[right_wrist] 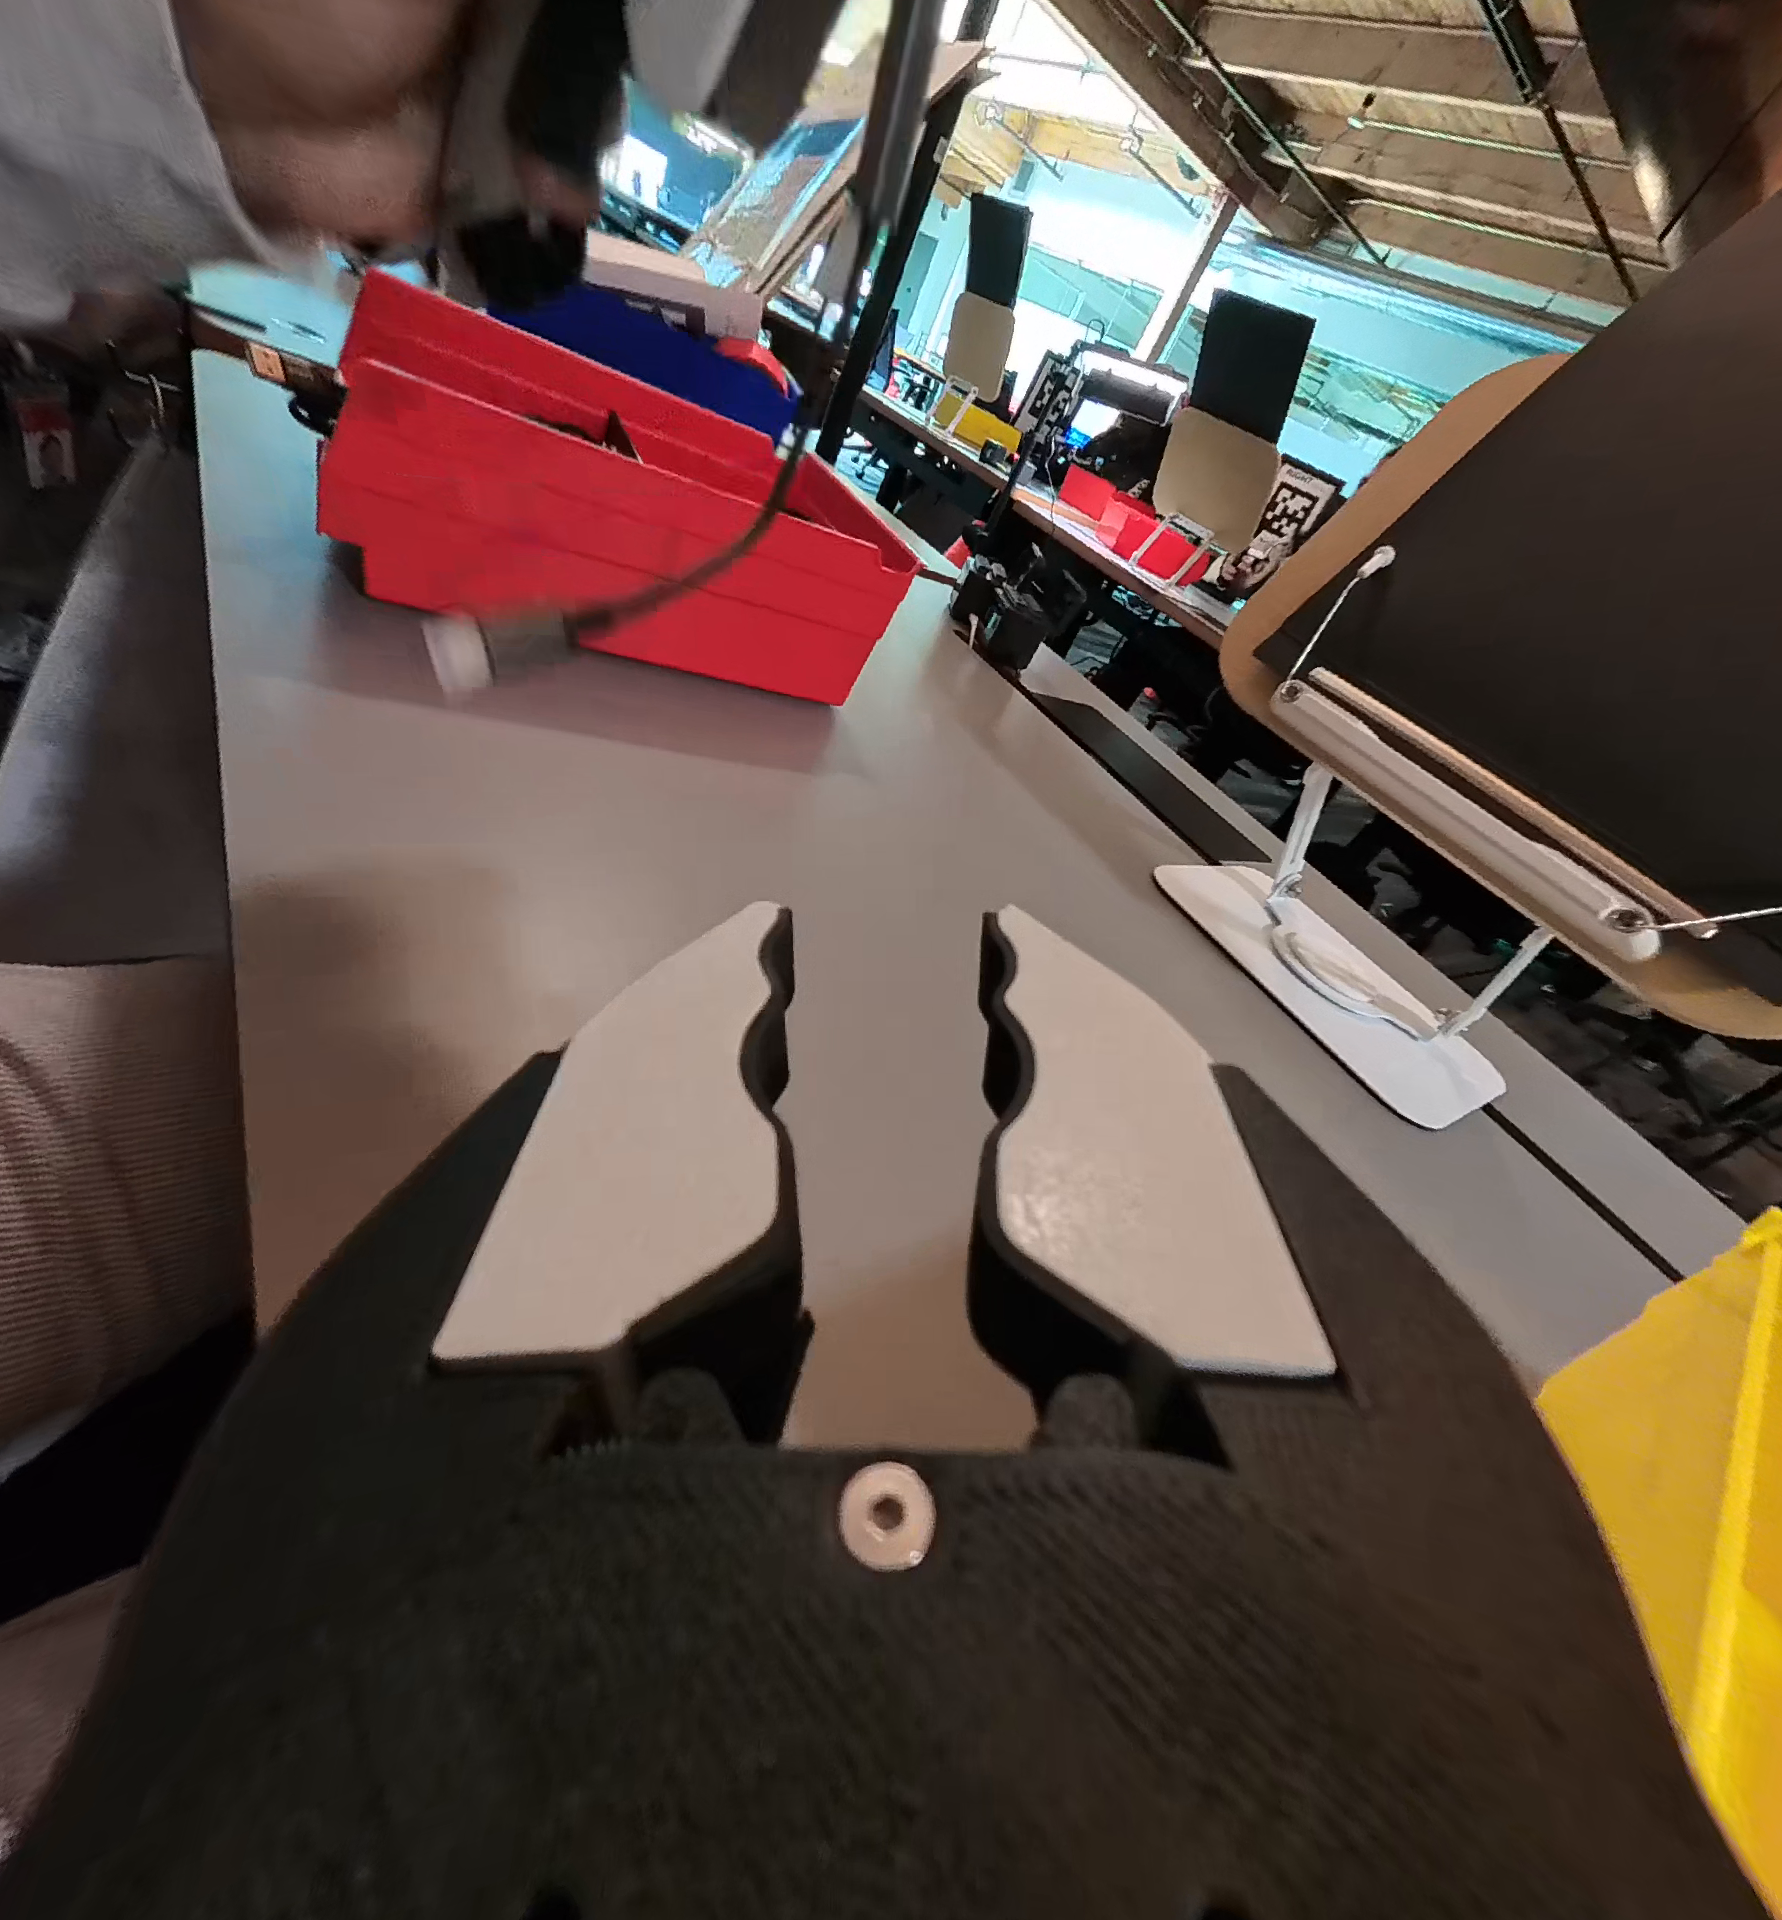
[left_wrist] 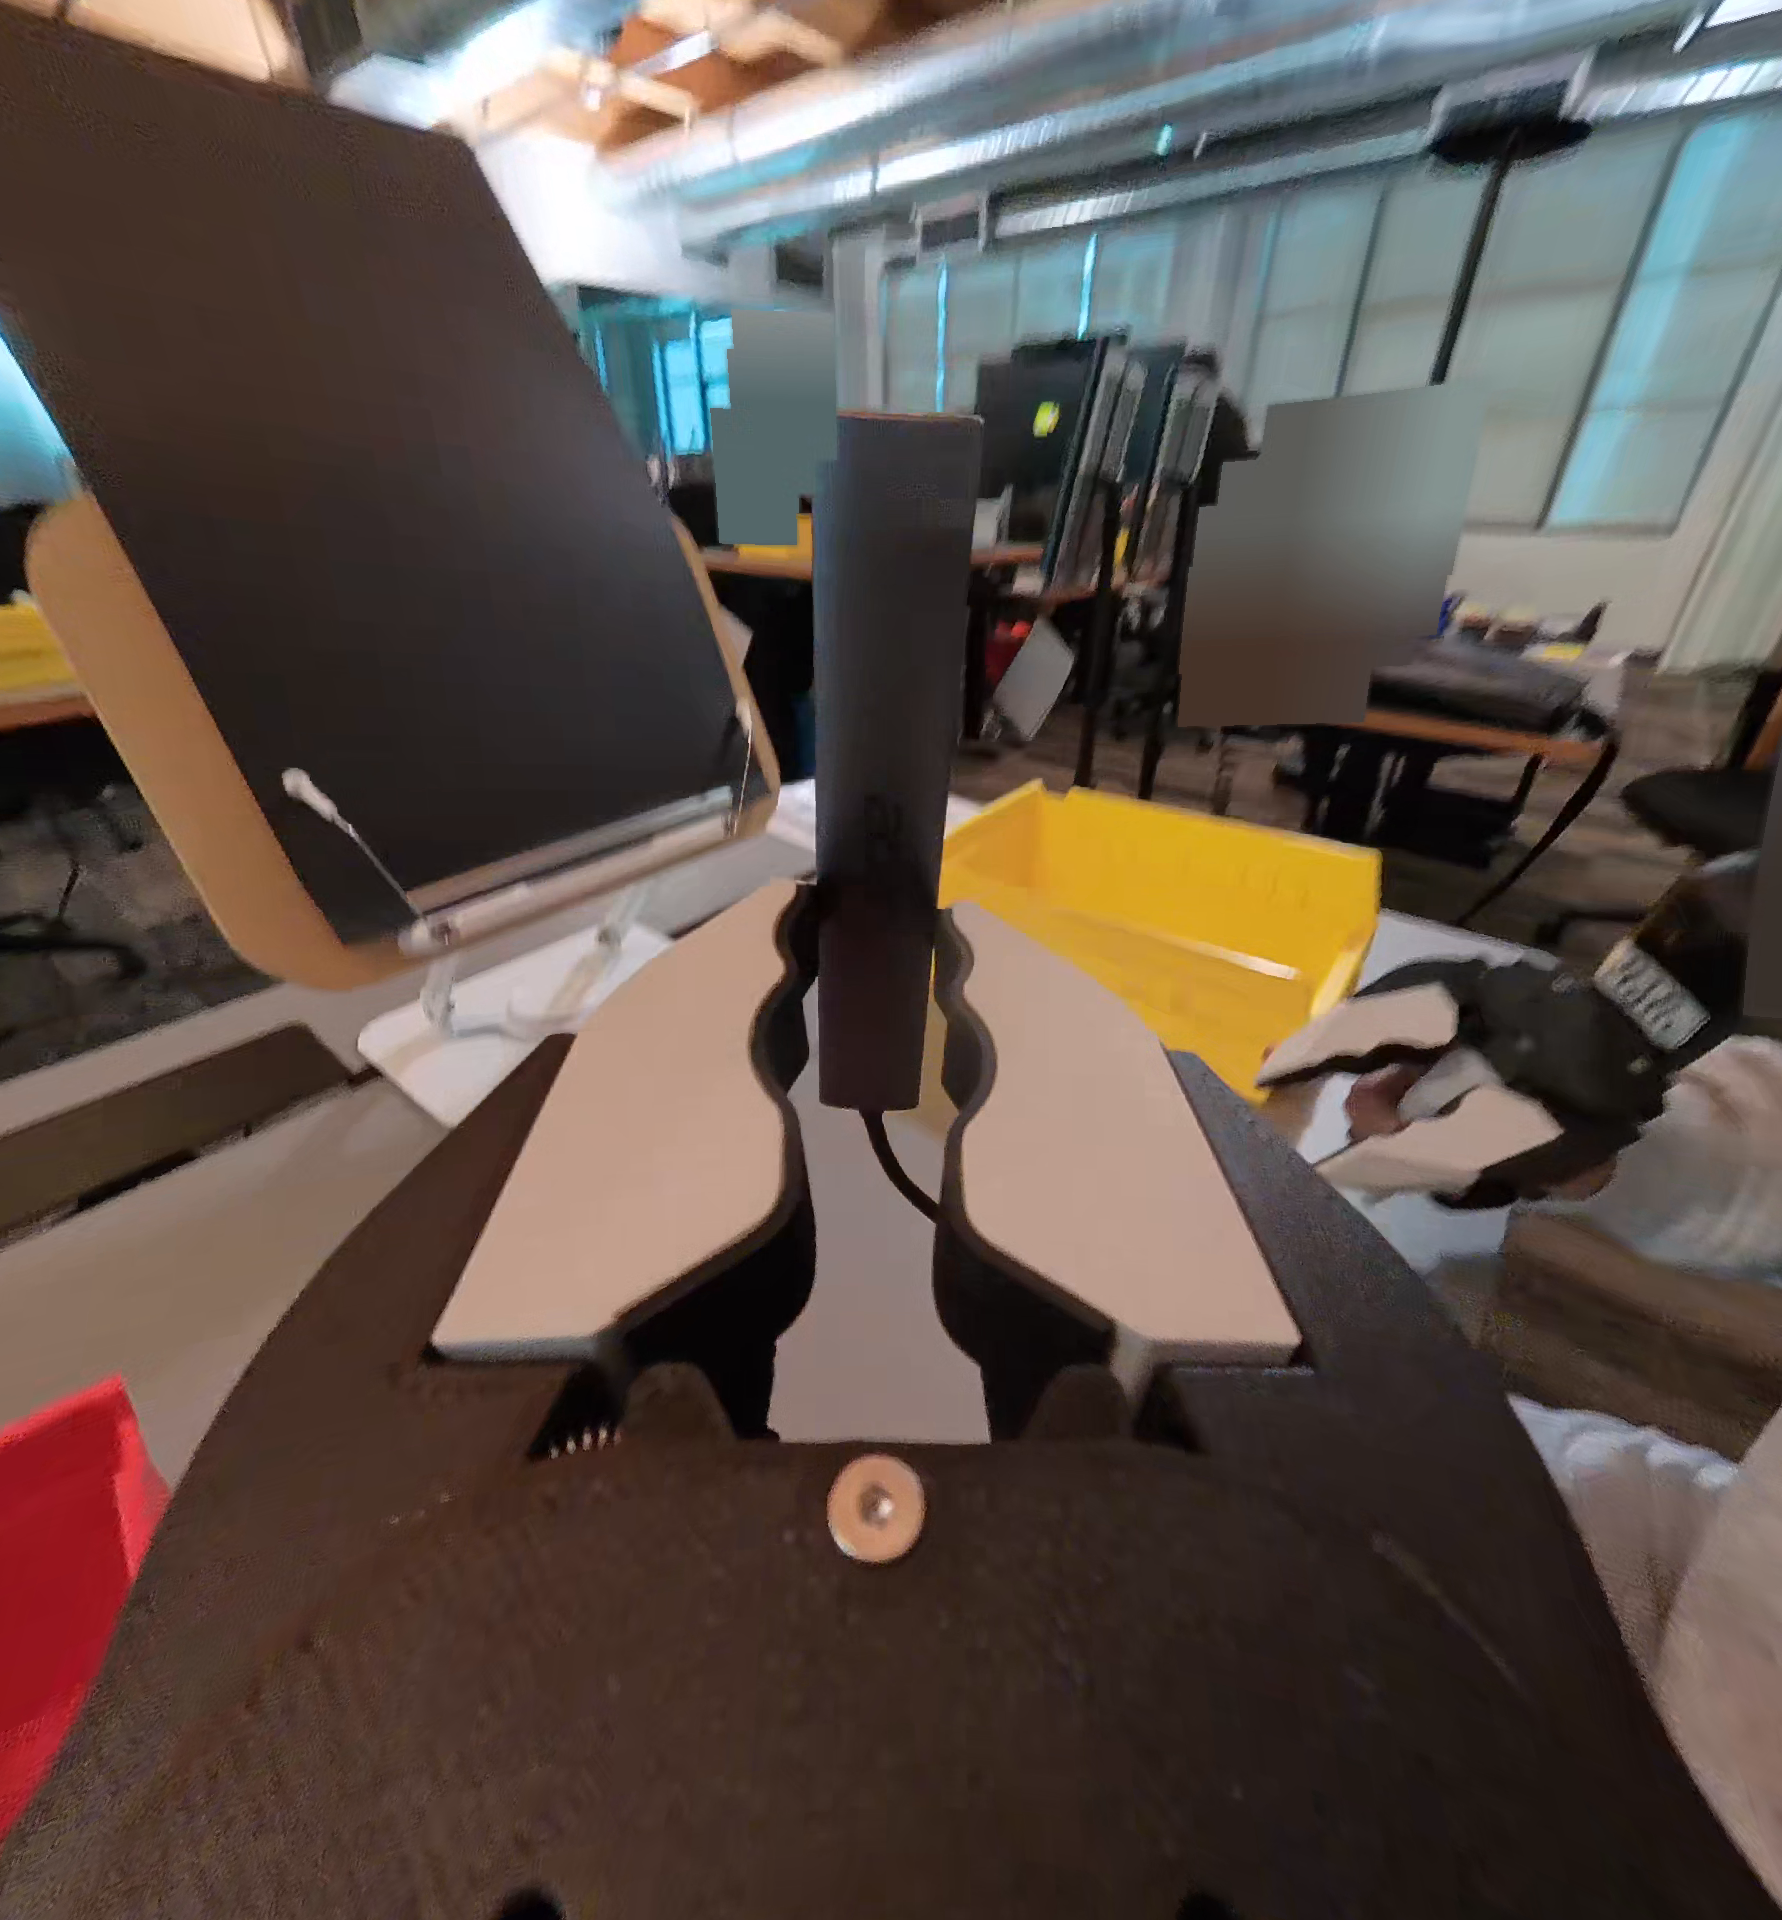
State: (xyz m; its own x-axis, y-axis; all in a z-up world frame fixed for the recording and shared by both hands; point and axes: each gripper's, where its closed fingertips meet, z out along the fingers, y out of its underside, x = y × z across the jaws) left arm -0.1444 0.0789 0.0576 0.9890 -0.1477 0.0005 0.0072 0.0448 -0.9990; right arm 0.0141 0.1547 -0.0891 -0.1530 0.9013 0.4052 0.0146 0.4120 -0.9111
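Left wrist view: grey table point(left_wrist: 191, 1278) runs under everything, and the big dark board point(left_wrist: 347, 499) with a tan backing leans on a white wire stand point(left_wrist: 471, 1029) at my upper left. I see the yellow bin point(left_wrist: 1157, 925) just right of centre behind the fingers, and a corner of the red bin point(left_wrist: 25, 1600) at lower left. My left gripper point(left_wrist: 871, 997) is pinching a dark flat stick-shaped device point(left_wrist: 892, 727), jaws closed on its lower part; it stands upright, lifted clear of the table, with a thin black cable point(left_wrist: 902, 1169) coming out of its bottom end. My other gripper point(left_wrist: 1406, 1091) shows far right, blurred, just beside the yellow bin

In the right wrist view, the same table point(right_wrist: 554, 831), board point(right_wrist: 1593, 623) and stand point(right_wrist: 1334, 997) sit to my right, red bin point(right_wrist: 596, 540) far left with a blue bin point(right_wrist: 658, 353) behind it, yellow bin point(right_wrist: 1749, 1507) at the lower right edge. Right gripper point(right_wrist: 887, 997) has jaws spread, nothing between them, low over bare table. The cable point(right_wrist: 721, 561) hangs down in front of the red bin and ends in a blurred grey plug with a whitish tip point(right_wrist: 492, 649), near the table surface; I can't tell if it touches
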